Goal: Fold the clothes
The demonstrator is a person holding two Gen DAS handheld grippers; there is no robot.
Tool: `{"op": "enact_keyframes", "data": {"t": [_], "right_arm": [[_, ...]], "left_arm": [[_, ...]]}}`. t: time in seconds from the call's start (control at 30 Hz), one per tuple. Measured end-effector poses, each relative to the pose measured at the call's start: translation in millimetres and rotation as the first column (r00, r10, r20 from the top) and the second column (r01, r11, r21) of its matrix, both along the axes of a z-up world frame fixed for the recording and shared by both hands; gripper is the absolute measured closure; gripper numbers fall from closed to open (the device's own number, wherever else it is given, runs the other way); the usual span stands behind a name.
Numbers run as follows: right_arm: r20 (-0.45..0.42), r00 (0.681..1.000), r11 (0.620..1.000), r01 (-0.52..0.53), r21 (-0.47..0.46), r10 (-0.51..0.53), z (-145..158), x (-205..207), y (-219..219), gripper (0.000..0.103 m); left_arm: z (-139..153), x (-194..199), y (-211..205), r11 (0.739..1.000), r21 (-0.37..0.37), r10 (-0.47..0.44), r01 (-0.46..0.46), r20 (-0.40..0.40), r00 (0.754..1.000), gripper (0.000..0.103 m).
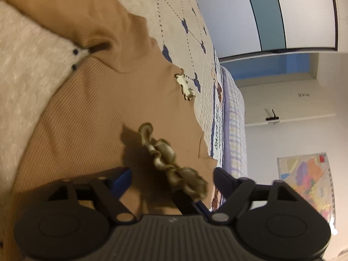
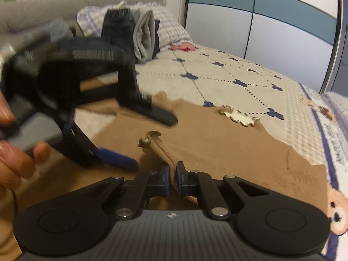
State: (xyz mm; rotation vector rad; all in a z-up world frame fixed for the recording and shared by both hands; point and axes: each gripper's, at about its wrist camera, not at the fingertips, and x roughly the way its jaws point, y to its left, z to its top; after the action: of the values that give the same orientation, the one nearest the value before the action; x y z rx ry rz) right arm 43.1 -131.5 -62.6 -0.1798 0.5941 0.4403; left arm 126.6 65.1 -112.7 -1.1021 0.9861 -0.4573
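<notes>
A tan ribbed garment (image 1: 91, 113) with ruffled trim (image 1: 171, 163) lies spread on the bed, and it also shows in the right wrist view (image 2: 217, 143). A cream bear-shaped patch (image 2: 239, 117) sits near its far edge. My left gripper (image 1: 171, 178) is open just above the garment, its jaws wide on either side of the ruffled trim. It shows blurred in the right wrist view (image 2: 152, 134), held by a hand. My right gripper (image 2: 172, 174) is shut on a pinched fold of the tan garment near the ruffle (image 2: 150, 139).
A cream quilted bedspread (image 2: 250, 74) with navy bear marks covers the bed. Folded clothes (image 2: 130, 32) are stacked at the far end by a checked pillow (image 2: 169, 28). A wardrobe (image 2: 271, 21) stands beyond the bed. A map (image 1: 308, 180) hangs on the wall.
</notes>
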Motion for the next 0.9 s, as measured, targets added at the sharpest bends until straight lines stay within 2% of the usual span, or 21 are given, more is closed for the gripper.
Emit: {"op": "enact_keyframes", "data": {"t": [0.07, 0.1, 0.13, 0.17, 0.23, 0.27, 0.3, 0.37, 0.4, 0.6, 0.77, 0.9], "right_arm": [[-0.006, 1.0, 1.0, -0.022, 0.01, 0.022, 2, -2, 1, 0.095], [-0.009, 0.999, 0.999, -0.032, 0.012, 0.032, 2, -3, 2, 0.095], [-0.011, 0.999, 0.999, -0.033, 0.005, 0.033, 1, -3, 3, 0.095], [-0.013, 0.999, 0.999, -0.031, -0.006, 0.031, -1, -4, 5, 0.094], [-0.014, 1.0, 1.0, -0.003, -0.029, 0.003, -5, -3, 4, 0.093], [-0.013, 1.0, 0.999, 0.013, -0.036, -0.014, -6, -3, 3, 0.085], [-0.005, 0.999, 0.998, 0.038, -0.049, -0.038, -7, -2, 0, 0.072], [0.011, 0.996, 0.993, 0.091, -0.078, -0.09, -9, -1, -7, 0.057], [0.016, 0.993, 0.989, 0.117, -0.093, -0.116, -11, -1, -11, 0.054], [0.076, 0.965, 0.934, 0.261, -0.243, -0.25, -21, 3, -34, 0.05], [0.118, 0.944, 0.892, 0.329, -0.31, -0.307, -29, 12, -55, 0.046], [0.14, 0.941, 0.867, 0.337, -0.367, -0.307, -35, 16, -64, 0.046]], "left_arm": [[-1, -1, -1, 1.0, -0.004, 0.006, -0.006, 0.0, 1.0, 0.055], [0, -2, -2, 1.0, 0.002, 0.017, -0.017, 0.007, 1.0, 0.063], [2, -4, -1, 0.999, 0.017, 0.03, -0.031, 0.017, 0.999, 0.081], [4, -6, 0, 0.998, 0.036, 0.045, -0.046, 0.028, 0.999, 0.094], [11, -11, 1, 0.995, 0.07, 0.068, -0.072, 0.059, 0.996, 0.095], [15, -14, 2, 0.993, 0.087, 0.078, -0.085, 0.075, 0.994, 0.095], [20, -17, 2, 0.99, 0.108, 0.085, -0.095, 0.096, 0.992, 0.095], [31, -24, 2, 0.981, 0.157, 0.09, -0.113, 0.145, 0.985, 0.096], [36, -27, 2, 0.976, 0.178, 0.092, -0.122, 0.167, 0.982, 0.096], [66, -46, 9, 0.927, 0.311, 0.117, -0.208, 0.286, 0.951, 0.096], [77, -63, 16, 0.887, 0.385, 0.132, -0.254, 0.317, 0.939, 0.096], [83, -76, 20, 0.863, 0.429, 0.124, -0.267, 0.333, 0.935, 0.096]]}}
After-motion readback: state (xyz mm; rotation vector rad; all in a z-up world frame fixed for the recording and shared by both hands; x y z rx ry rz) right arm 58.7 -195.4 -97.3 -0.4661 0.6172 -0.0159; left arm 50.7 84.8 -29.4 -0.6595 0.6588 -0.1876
